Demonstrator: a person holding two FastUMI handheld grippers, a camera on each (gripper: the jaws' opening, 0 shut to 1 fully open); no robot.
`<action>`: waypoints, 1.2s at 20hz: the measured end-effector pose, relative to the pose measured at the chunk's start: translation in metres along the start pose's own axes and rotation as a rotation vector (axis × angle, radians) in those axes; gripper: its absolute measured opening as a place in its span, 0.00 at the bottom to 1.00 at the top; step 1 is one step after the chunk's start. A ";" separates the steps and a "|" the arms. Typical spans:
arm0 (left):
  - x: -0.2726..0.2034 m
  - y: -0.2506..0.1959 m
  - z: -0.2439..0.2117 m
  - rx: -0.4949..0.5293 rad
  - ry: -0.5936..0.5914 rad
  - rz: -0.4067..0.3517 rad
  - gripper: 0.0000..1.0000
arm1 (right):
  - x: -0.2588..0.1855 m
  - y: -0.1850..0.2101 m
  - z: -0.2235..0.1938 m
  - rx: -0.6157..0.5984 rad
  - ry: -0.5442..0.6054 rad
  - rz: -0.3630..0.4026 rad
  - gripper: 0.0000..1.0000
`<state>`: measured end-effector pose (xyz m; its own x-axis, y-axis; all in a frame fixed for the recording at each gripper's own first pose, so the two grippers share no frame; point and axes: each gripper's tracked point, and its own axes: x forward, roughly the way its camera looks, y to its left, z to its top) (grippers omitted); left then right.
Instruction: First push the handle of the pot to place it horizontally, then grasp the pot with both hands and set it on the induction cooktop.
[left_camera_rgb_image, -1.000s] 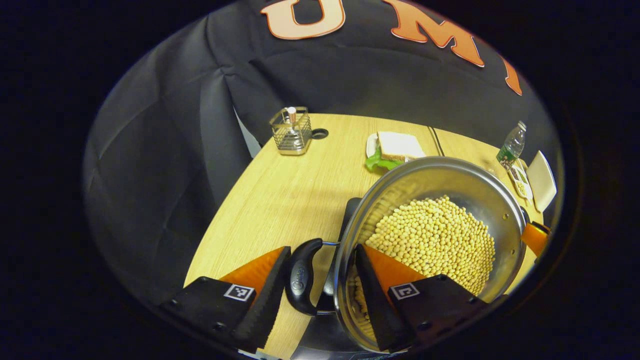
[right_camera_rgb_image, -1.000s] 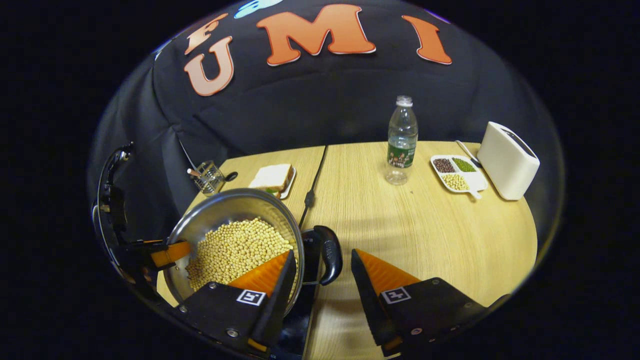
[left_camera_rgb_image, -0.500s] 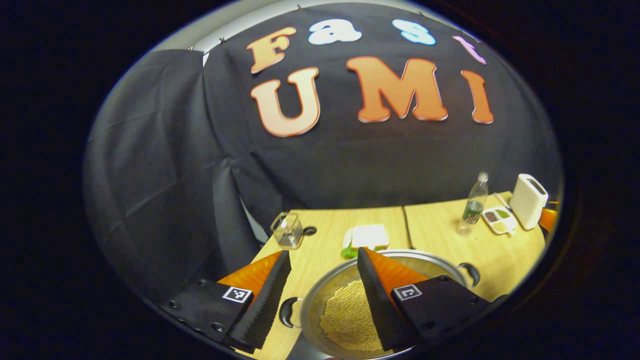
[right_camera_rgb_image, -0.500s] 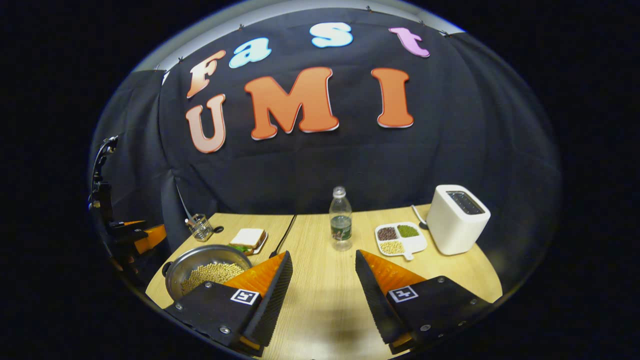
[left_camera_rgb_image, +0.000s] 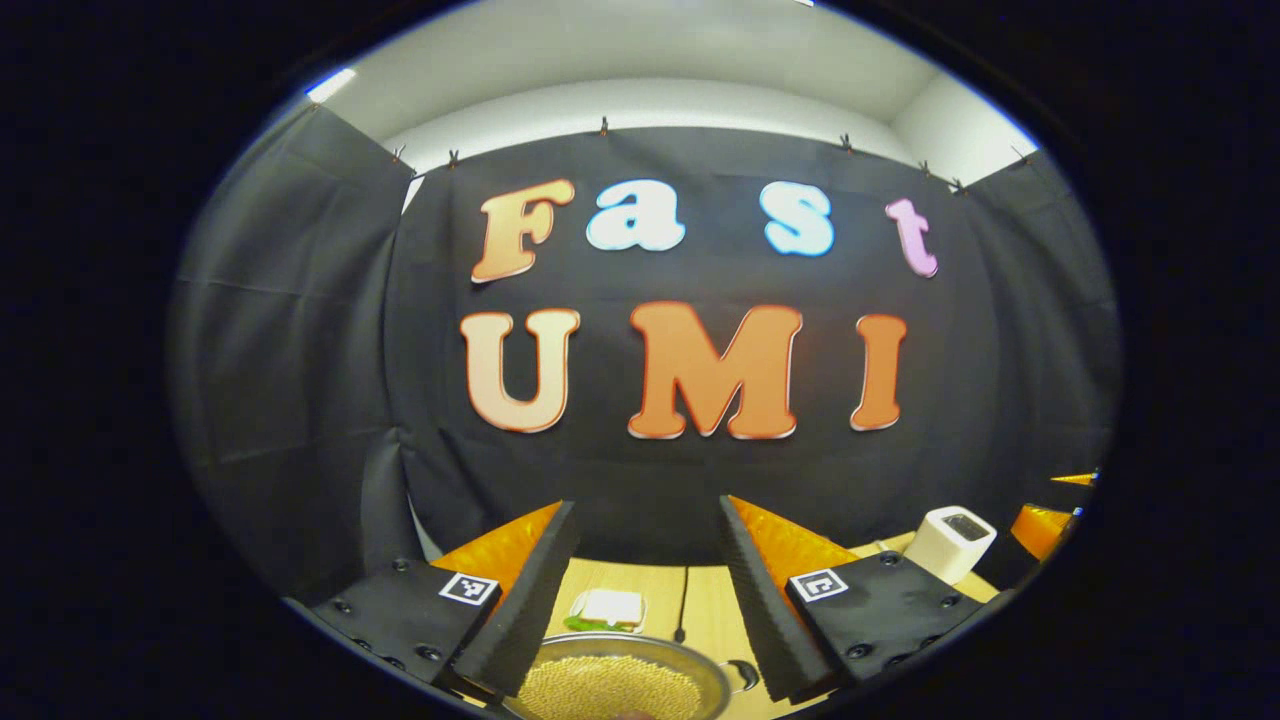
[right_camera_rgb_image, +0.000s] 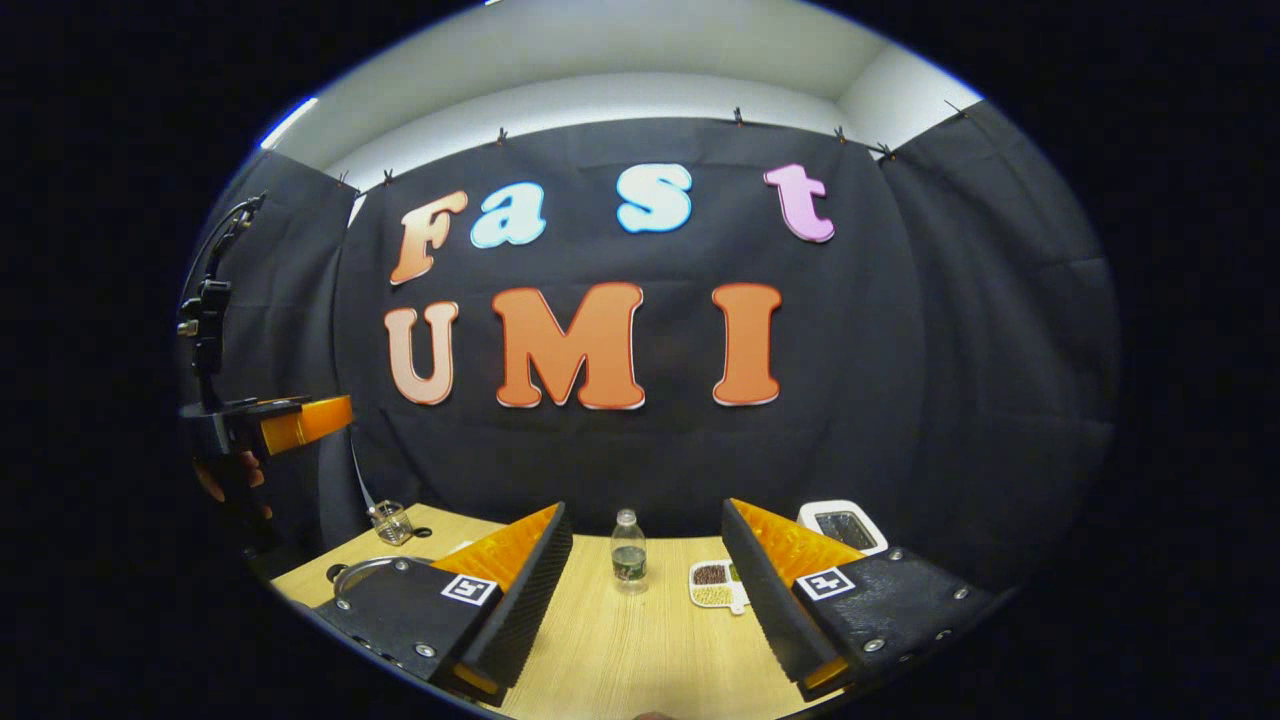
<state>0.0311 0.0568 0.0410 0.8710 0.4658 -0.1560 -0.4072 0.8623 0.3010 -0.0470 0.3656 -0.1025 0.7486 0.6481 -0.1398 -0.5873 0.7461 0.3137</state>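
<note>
A steel pot (left_camera_rgb_image: 620, 690) full of pale round beans sits on the wooden table (left_camera_rgb_image: 715, 620) at the bottom of the left gripper view, one dark side handle (left_camera_rgb_image: 743, 675) on its right. My left gripper (left_camera_rgb_image: 645, 505) is raised well above the pot, open and holding nothing. In the right gripper view the pot's rim (right_camera_rgb_image: 358, 572) peeks out at the lower left. My right gripper (right_camera_rgb_image: 644, 506) is also lifted high over the table, open, with nothing between its fingers. The left gripper (right_camera_rgb_image: 290, 420) and the hand holding it appear far left.
A sandwich on a plate (left_camera_rgb_image: 610, 608) lies behind the pot. A water bottle (right_camera_rgb_image: 628, 550), a divided tray of beans (right_camera_rgb_image: 715, 585) and a white toaster (right_camera_rgb_image: 842, 525) stand on the table's right side. A wire holder (right_camera_rgb_image: 390, 520) stands at the far left.
Both grippers let go of the pot's handles and rose up and back from the table; both views now look at the booth's wall, with the pot left below.
</note>
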 end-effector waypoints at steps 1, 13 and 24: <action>-0.005 -0.008 0.012 -0.013 -0.026 -0.015 0.93 | -0.002 -0.003 0.012 -0.009 -0.026 0.003 0.93; -0.041 -0.028 0.113 -0.078 -0.219 -0.087 0.95 | -0.041 -0.049 0.116 -0.016 -0.202 -0.020 0.93; -0.048 -0.044 0.138 -0.062 -0.280 -0.160 0.97 | -0.050 -0.027 0.154 -0.043 -0.263 -0.019 0.93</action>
<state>0.0456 -0.0309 0.1648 0.9636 0.2580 0.0703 -0.2673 0.9347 0.2343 -0.0211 0.2895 0.0406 0.8107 0.5760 0.1049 -0.5805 0.7674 0.2721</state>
